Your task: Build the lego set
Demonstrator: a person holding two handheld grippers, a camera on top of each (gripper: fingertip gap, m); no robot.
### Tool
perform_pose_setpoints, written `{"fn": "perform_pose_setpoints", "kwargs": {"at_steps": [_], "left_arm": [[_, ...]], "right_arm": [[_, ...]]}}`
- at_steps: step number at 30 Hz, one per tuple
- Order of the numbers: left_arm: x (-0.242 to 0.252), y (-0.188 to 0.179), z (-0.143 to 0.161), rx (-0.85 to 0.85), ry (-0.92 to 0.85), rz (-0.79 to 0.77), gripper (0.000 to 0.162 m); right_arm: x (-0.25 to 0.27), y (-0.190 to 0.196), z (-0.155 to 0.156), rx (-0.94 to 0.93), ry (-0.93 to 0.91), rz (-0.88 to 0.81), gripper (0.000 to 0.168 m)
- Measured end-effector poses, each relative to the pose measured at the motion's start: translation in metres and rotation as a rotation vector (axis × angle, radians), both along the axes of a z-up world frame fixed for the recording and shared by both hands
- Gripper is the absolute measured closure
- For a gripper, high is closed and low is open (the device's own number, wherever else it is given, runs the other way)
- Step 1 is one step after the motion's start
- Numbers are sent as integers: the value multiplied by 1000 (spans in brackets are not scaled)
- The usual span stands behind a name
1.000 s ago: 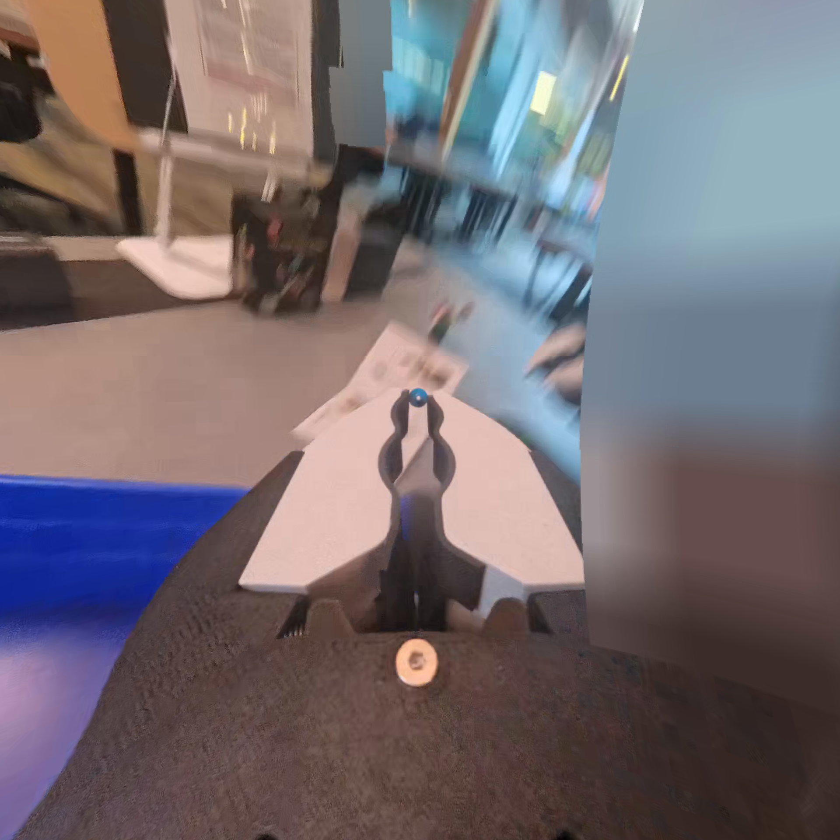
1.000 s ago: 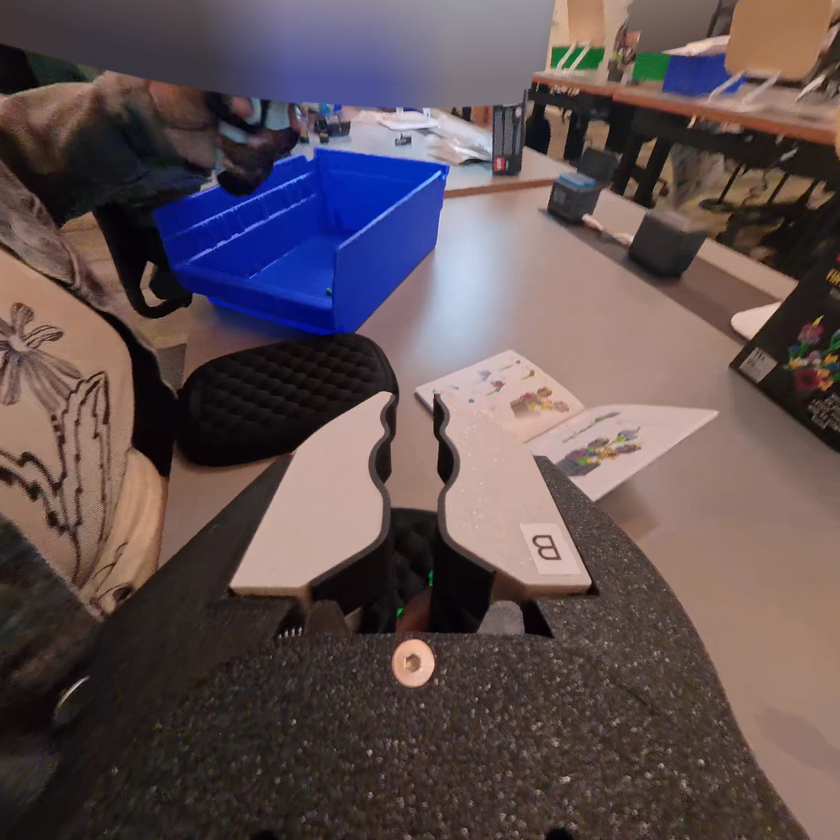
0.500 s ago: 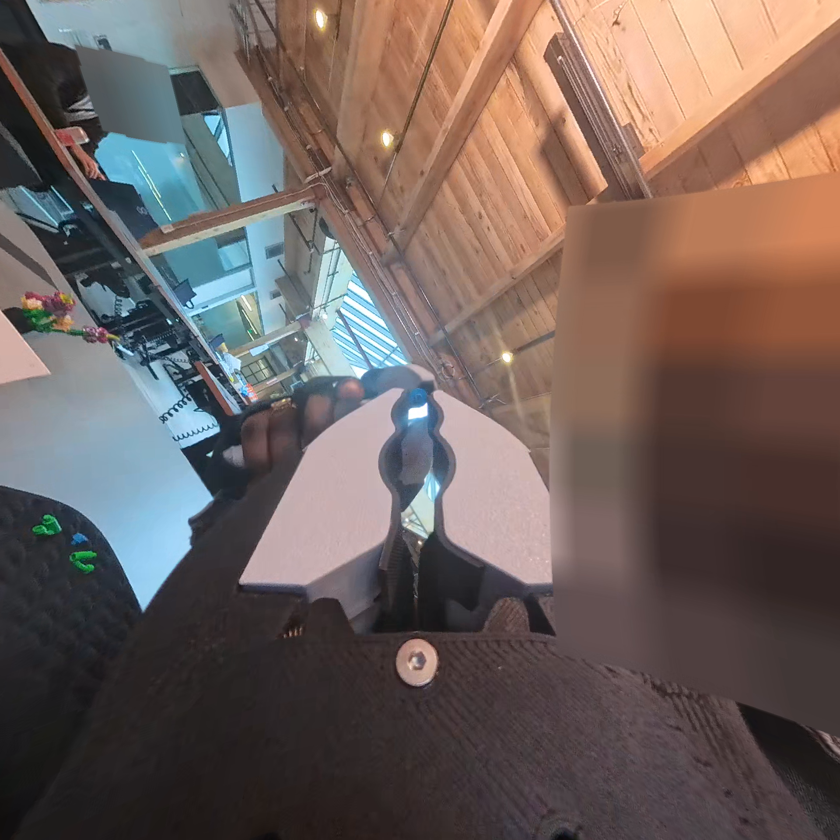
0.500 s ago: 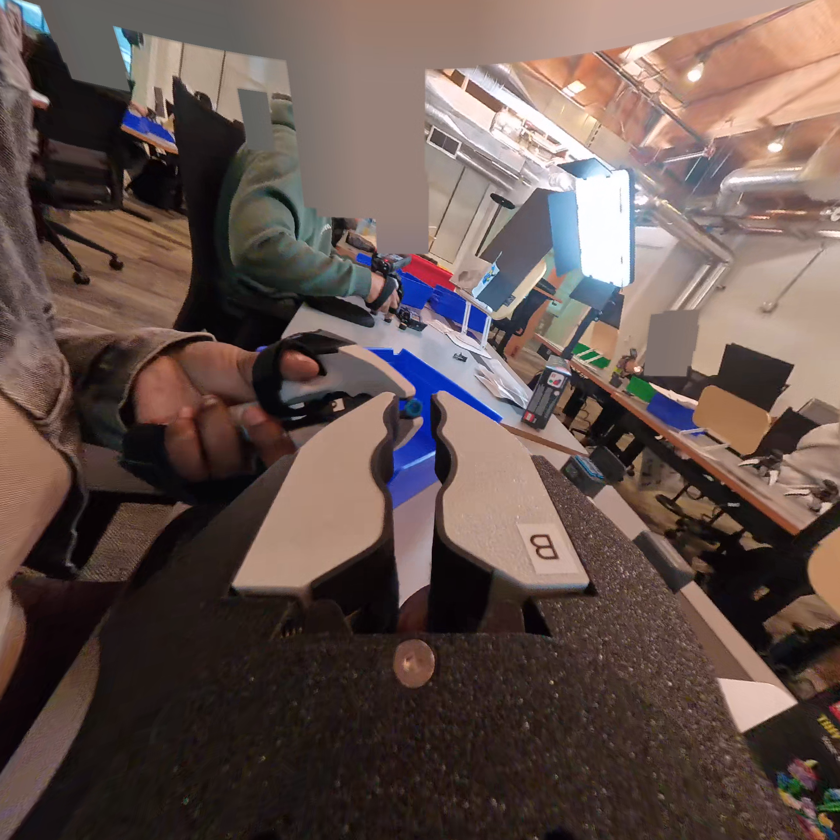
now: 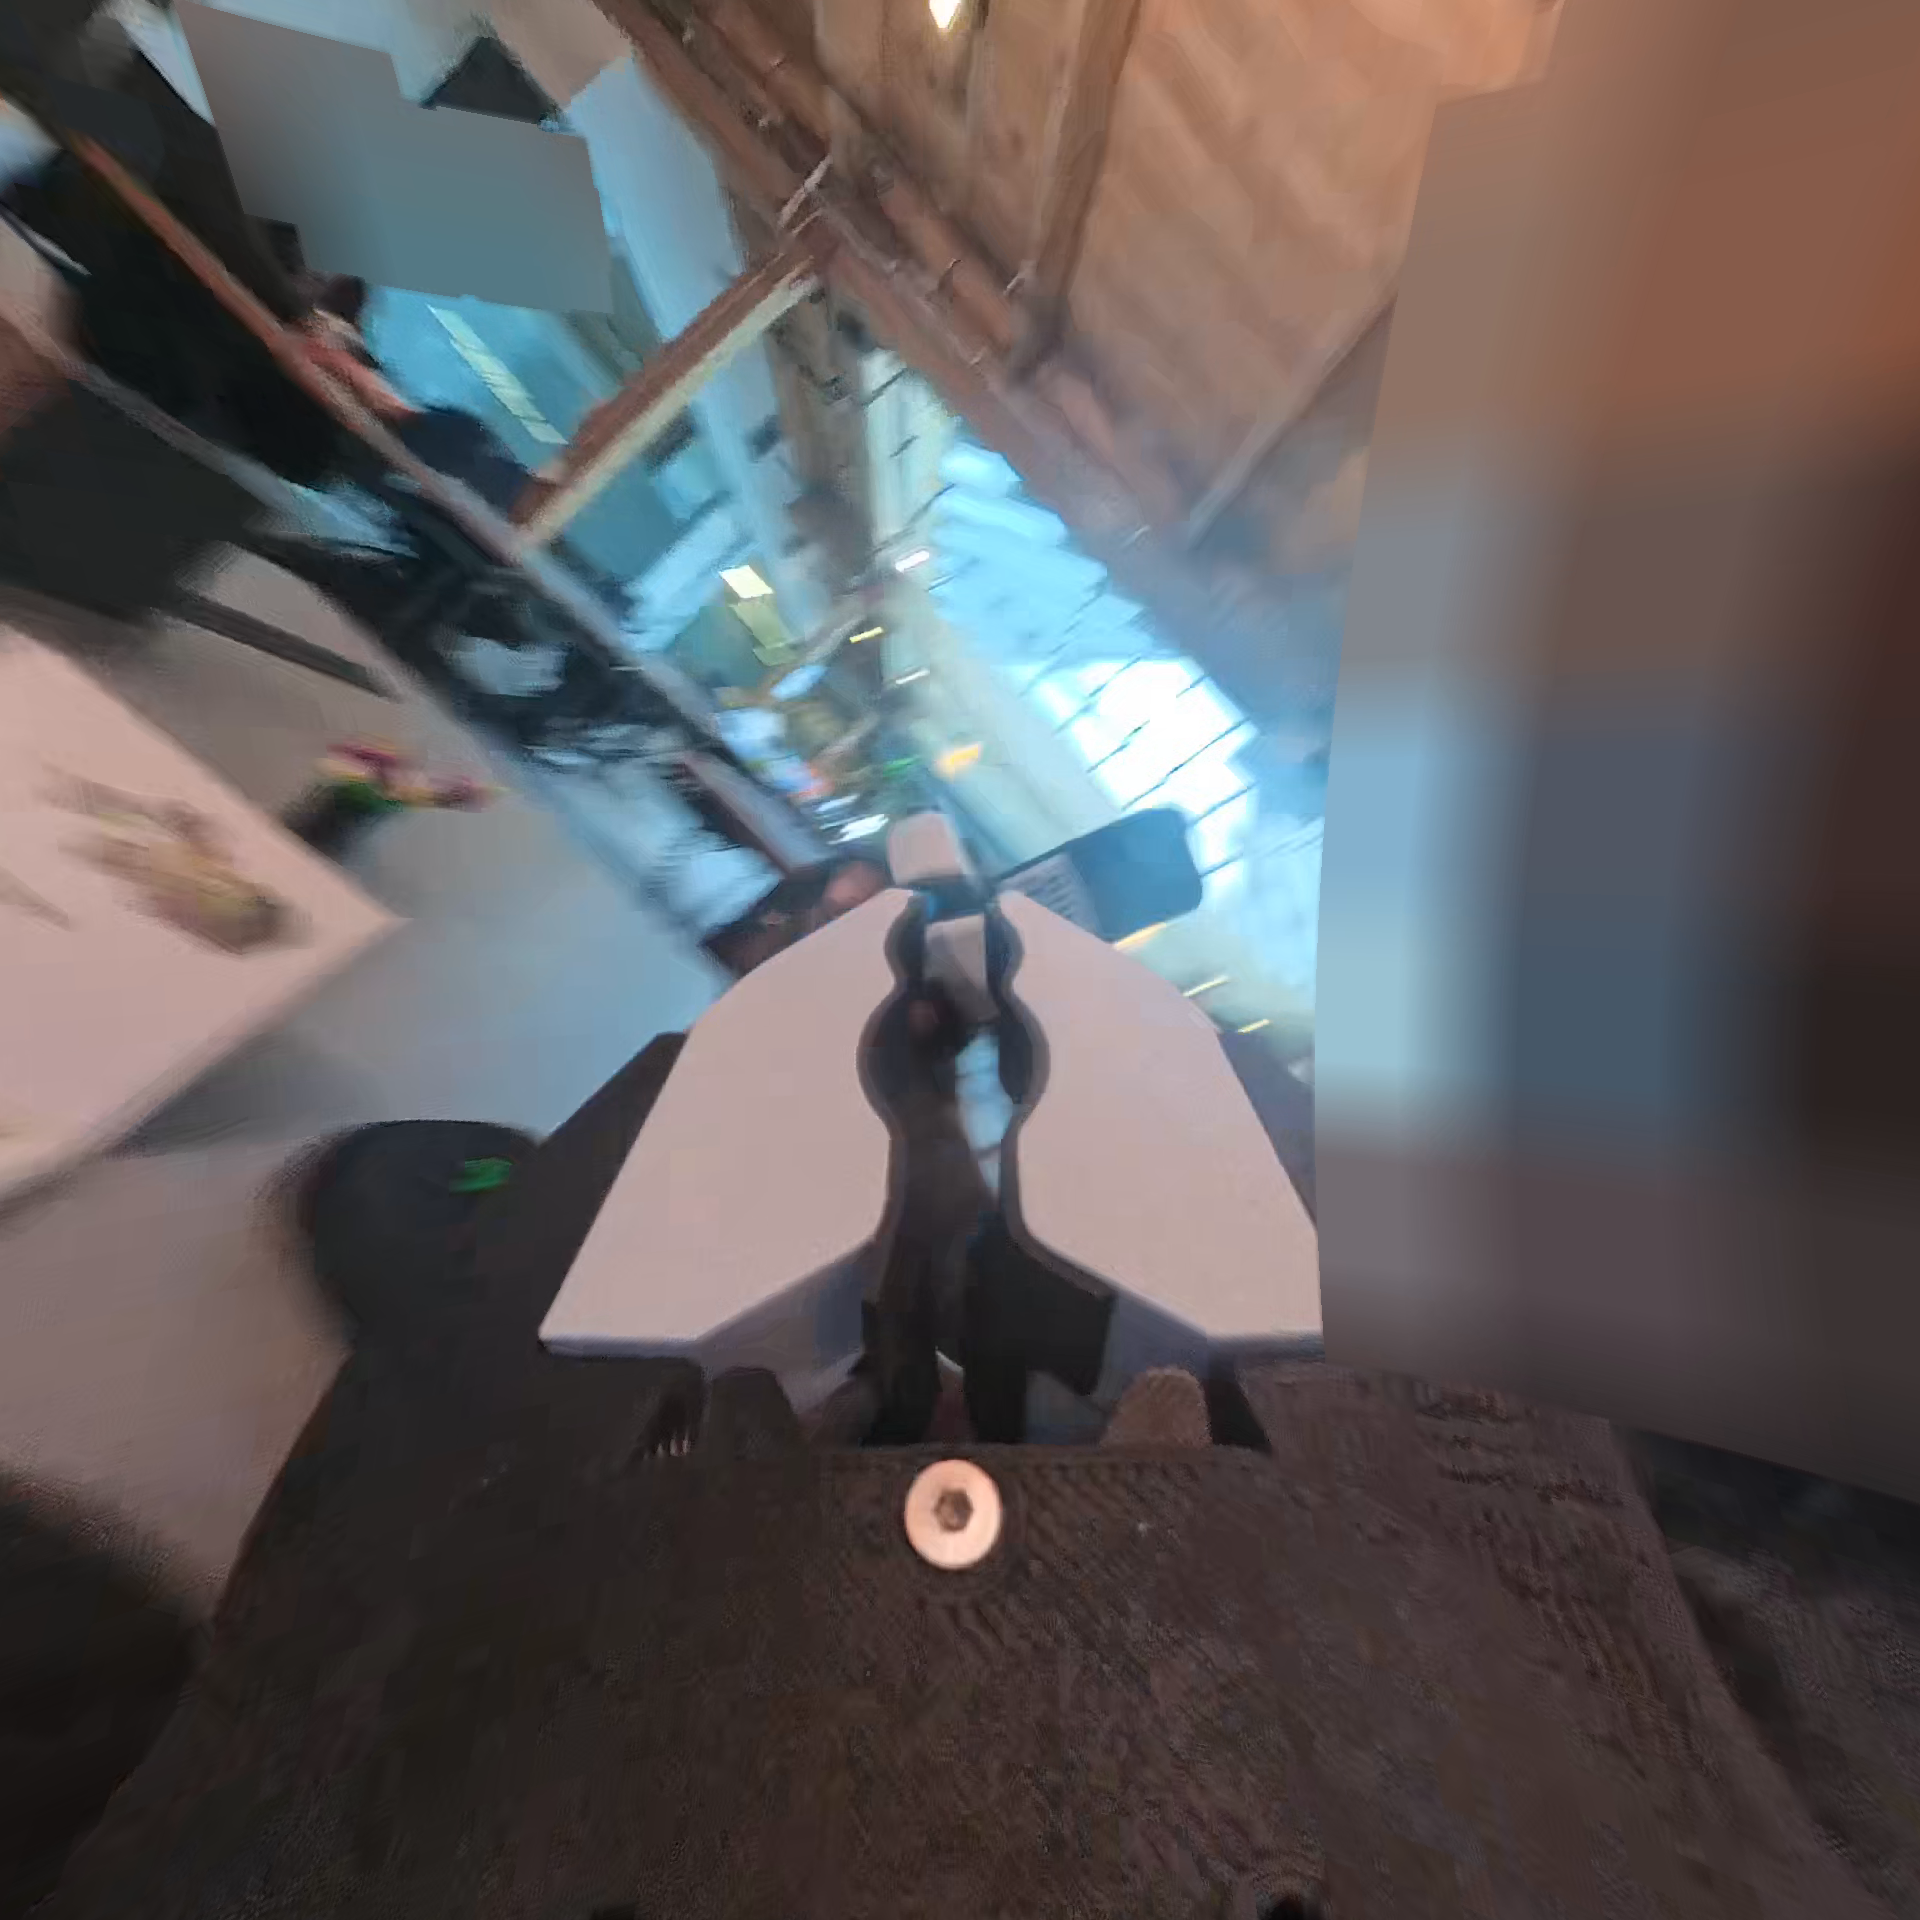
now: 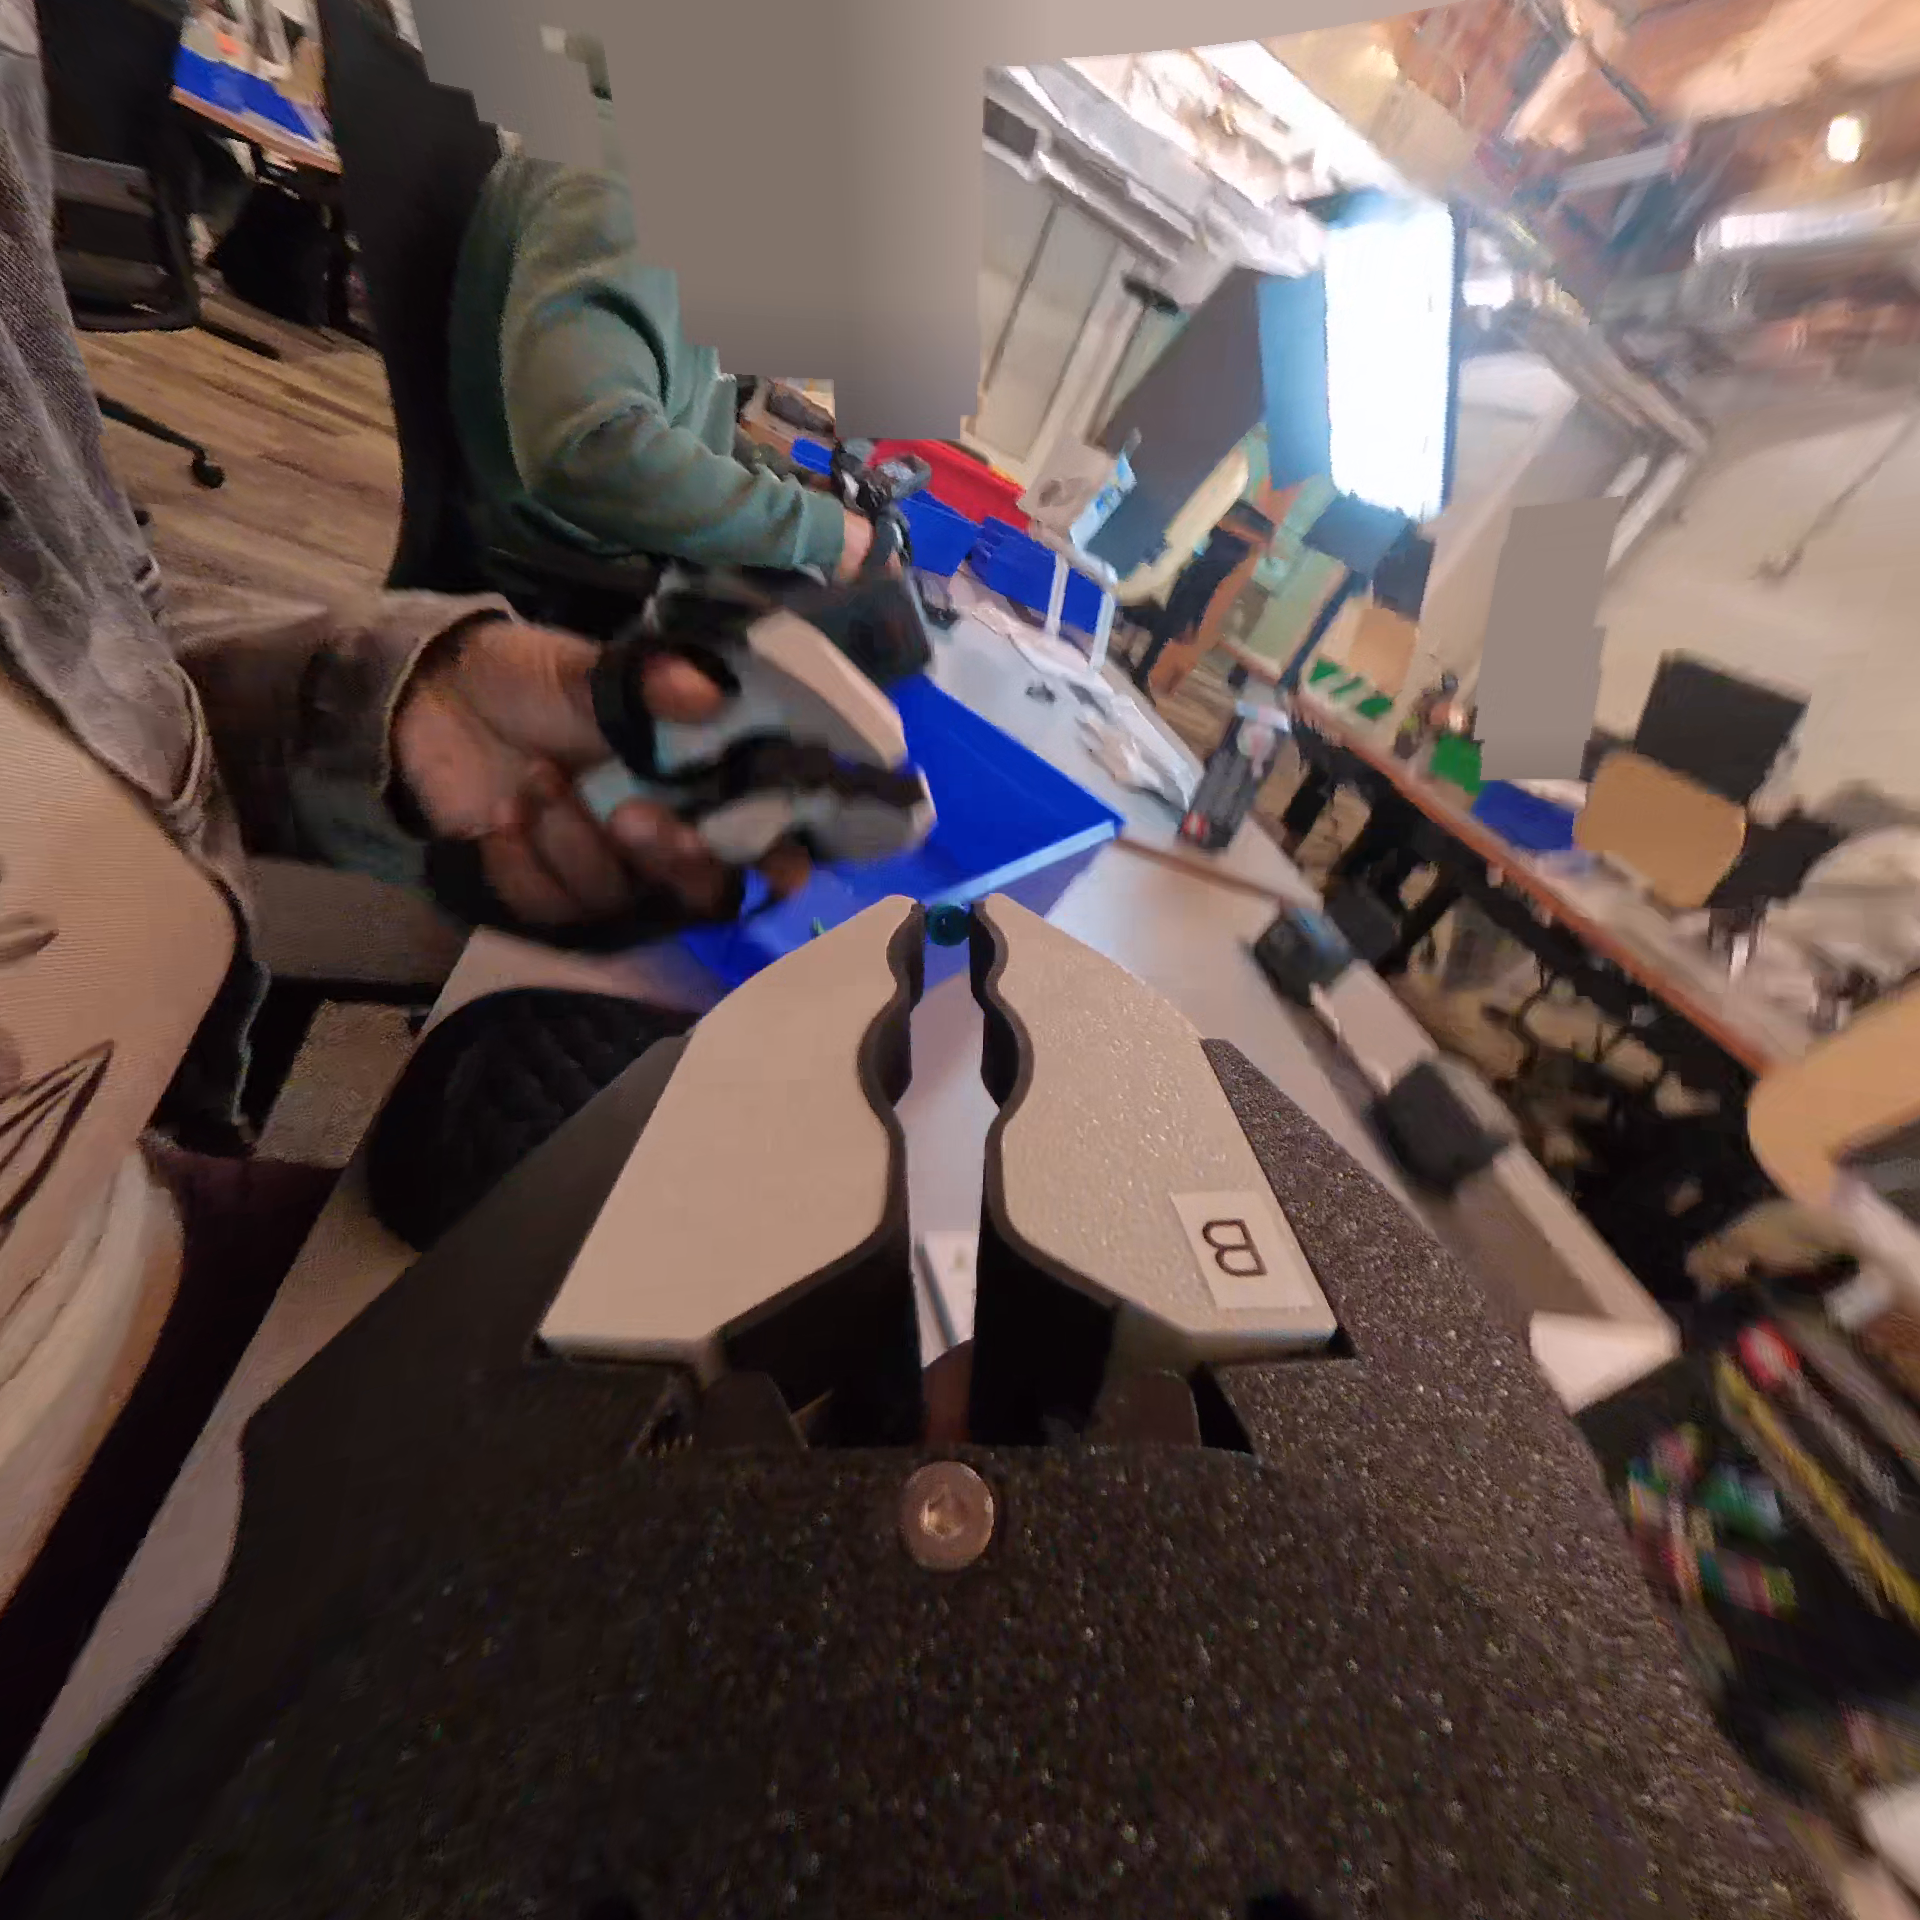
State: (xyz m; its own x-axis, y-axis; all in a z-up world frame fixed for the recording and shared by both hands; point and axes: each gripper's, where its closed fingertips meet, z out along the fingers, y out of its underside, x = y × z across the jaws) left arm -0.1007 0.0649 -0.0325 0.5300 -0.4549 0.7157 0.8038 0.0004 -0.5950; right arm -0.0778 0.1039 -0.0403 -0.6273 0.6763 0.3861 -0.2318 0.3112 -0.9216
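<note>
Between the right gripper's [image 6: 945, 920] narrowed tips sits a small blue lego piece [image 6: 947, 924], apparently gripped for hand-over, while the left gripper [image 5: 954, 914], nearly closed just ahead, looks blurred.

Ahead and left of the right gripper, an open blue plastic bin [image 6: 997, 800] sits on the grey tabletop [image 6: 1164, 935]. Nearer, lower left, lies a black quilted pad [image 6: 499, 1091]. Beyond the bin, a person's green sleeve [image 6: 623, 436] reaches over the table. Far right stands a tan chair [image 6: 1657, 831].
</note>
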Motion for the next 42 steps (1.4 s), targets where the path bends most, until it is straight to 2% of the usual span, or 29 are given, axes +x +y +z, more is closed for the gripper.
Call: {"fn": "perform_pose_setpoints", "kwargs": {"at_steps": [1, 3, 5, 8, 12, 20, 27, 32, 35, 37, 39, 42], "left_arm": [[-10, -4, -7, -89, 180, 84, 148], [-42, -17, -28, -327, 541, 282, 138], [-71, -36, -34, -476, 753, 416, 134], [-82, -50, -27, -499, 795, 459, 131], [-90, -51, -35, -521, 770, 459, 128], [-94, -47, -44, -574, 831, 435, 126], [-96, -49, -57, -636, 877, 403, 125], [-101, -50, -65, -682, 899, 402, 120], [-103, -49, -68, -707, 905, 406, 103], [-108, -48, -71, -727, 913, 437, 80], [-111, -45, -73, -740, 938, 459, 65], [-108, -41, -77, -748, 1006, 456, 57]], "right_arm": [[6, 17, -12, -9, -78, -38, 160], [21, 49, -48, -8, -274, -125, 161], [38, 71, -91, 18, -456, -217, 160], [60, 83, -143, 37, -659, -296, 161], [63, 91, -167, 42, -701, -361, 161], [60, 98, -178, 58, -712, -388, 155], [56, 99, -165, 49, -659, -383, 151], [47, 94, -150, -31, -619, -363, 145], [40, 90, -141, -66, -593, -361, 138], [34, 90, -136, -86, -574, -373, 131], [28, 93, -134, -102, -561, -402, 125], [21, 96, -132, -126, -546, -431, 116]]}}
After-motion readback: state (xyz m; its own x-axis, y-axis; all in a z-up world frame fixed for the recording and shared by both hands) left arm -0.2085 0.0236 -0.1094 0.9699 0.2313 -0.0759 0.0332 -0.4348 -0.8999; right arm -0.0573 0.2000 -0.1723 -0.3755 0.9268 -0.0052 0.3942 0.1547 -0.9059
